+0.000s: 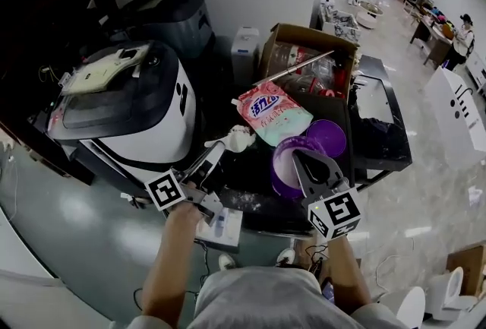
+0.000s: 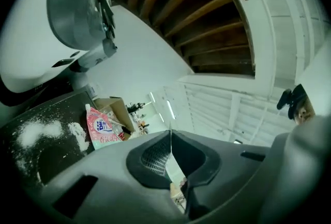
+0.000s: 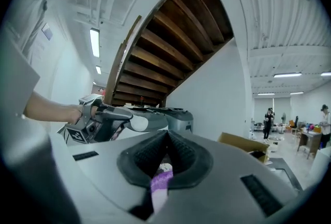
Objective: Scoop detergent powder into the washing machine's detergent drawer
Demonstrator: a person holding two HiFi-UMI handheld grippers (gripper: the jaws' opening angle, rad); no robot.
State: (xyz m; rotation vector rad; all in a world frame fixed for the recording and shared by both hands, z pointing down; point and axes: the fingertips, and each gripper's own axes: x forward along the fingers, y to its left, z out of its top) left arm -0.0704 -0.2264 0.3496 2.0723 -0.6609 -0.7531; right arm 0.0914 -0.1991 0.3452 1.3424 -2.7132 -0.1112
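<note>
A white washing machine [image 1: 129,103] stands at the left in the head view. The pink detergent bag [image 1: 272,113] lies on the dark table [image 1: 380,145], also seen as the bag [image 2: 101,127] in the left gripper view. My right gripper [image 1: 298,155] is shut on the rim of a purple tub [image 1: 282,168]; a purple strip shows between its jaws [image 3: 165,137]. My left gripper [image 1: 219,151] is shut on a white scoop [image 1: 235,139], just left of the tub; its jaws [image 2: 169,135] meet on a thin white piece. The right gripper view shows the scoop's rounded white end [image 3: 135,122].
A purple lid [image 1: 328,136] lies behind the tub. An open cardboard box [image 1: 307,54] stands further back. Spilled white powder [image 2: 31,132] dusts the table. A white tray-like part [image 1: 220,225] sits below my left gripper. People stand far off at the right.
</note>
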